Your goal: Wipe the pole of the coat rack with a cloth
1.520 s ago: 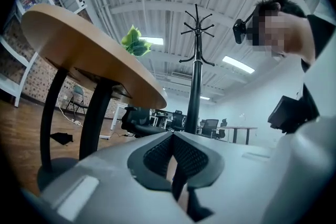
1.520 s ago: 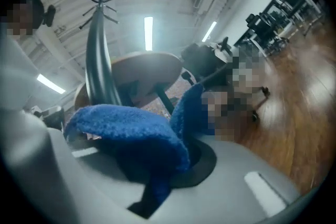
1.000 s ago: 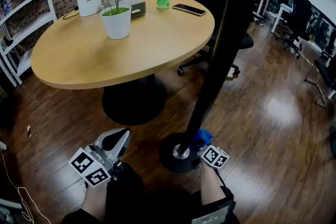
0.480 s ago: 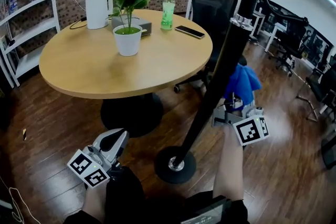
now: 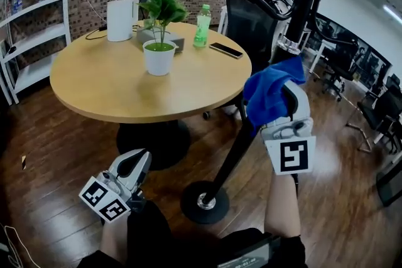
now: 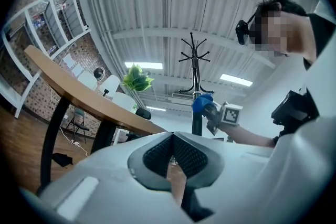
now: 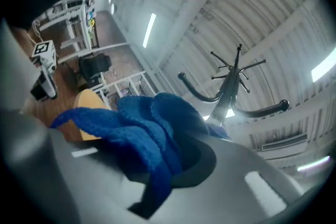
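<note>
The black coat rack pole [image 5: 233, 154] rises from its round base [image 5: 204, 202] on the floor to hooked arms [image 5: 267, 3] at the top. My right gripper [image 5: 284, 97] is shut on a blue cloth [image 5: 271, 92], pressed against the pole about mid-height. In the right gripper view the blue cloth [image 7: 142, 134] bunches between the jaws, with the pole [image 7: 231, 86] just beyond. My left gripper [image 5: 133, 164] hangs low at the left, away from the pole, shut with nothing in it. The left gripper view shows the pole [image 6: 195, 92] and cloth [image 6: 202, 104] far off.
A round wooden table [image 5: 94, 81] stands behind the pole with a potted plant [image 5: 160, 41], a green bottle [image 5: 201, 26] and a phone [image 5: 227, 50]. A black office chair [image 5: 248, 19] is right behind the rack. White shelves [image 5: 22, 22] line the left wall.
My right gripper has slid the blue cloth up the pole, from beside the base to about mid-height. The left gripper stayed low at the left.
</note>
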### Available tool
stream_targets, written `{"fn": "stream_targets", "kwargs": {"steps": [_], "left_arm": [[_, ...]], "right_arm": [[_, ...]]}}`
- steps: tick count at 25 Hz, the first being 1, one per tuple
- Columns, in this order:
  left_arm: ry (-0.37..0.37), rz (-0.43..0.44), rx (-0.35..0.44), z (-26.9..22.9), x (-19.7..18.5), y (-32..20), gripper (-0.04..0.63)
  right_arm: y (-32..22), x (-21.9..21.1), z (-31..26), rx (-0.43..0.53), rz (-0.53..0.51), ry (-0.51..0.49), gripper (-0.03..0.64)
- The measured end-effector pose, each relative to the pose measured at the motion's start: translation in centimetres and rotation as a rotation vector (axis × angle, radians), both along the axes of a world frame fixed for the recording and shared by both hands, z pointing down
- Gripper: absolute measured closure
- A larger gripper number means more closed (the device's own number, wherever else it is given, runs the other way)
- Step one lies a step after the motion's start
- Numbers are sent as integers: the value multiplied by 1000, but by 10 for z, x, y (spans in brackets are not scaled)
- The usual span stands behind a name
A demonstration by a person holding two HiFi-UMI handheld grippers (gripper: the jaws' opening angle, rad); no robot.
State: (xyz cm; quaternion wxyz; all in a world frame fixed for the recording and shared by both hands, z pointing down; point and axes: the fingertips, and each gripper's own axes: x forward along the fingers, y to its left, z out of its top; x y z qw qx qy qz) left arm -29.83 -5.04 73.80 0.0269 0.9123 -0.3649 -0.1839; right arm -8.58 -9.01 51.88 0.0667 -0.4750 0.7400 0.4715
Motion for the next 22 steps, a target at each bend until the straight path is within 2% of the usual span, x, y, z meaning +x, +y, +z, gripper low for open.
{"fn": "stream_targets", "kwargs": {"steps": [2, 5, 7, 13, 22], "left_arm": [[-3, 11, -8, 5, 3, -4, 595], [-11, 38, -25, 13, 15, -11, 595], [-23, 57, -37, 19, 23, -16, 595], [-51, 84, -89, 47, 39, -27, 595], [-100, 104, -175, 93, 54, -32, 595]], "right_arm": [[-6, 0, 42, -54, 61, 72, 597], [-21, -1, 128, -198, 191, 297, 597], [-26, -4, 186, -278, 218, 399, 597], [-25, -13, 349, -454, 148, 506, 597], [-22, -6, 591, -964, 86, 639, 597]]}}
